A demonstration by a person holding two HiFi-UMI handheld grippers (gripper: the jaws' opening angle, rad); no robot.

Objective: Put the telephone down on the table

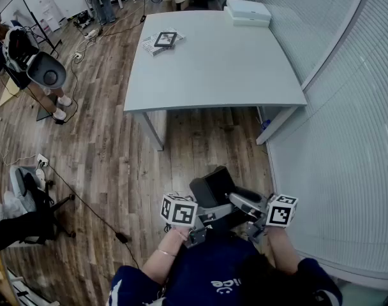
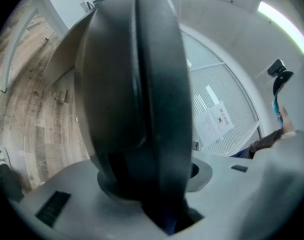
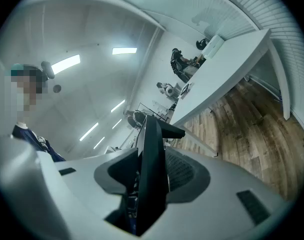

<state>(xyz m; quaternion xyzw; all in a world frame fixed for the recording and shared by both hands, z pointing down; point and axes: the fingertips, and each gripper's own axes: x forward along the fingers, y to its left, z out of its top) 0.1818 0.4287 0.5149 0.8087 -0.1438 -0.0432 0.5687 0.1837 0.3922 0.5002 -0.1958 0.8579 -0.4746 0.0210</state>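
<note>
I hold a black telephone close to my body, above the wooden floor and short of the white table. My left gripper is shut on its rounded black body, which fills the left gripper view. From the other side, my right gripper is shut on a thin black edge of the telephone. The jaws of both are mostly hidden by the telephone and the grey gripper housings. The table's near edge lies ahead of both grippers.
Two white boxes sit at the table's far right corner, and a framed marker on papers lies far left. A white machine on a stand and a chair stand on the floor at left. A blind-covered wall runs along the right.
</note>
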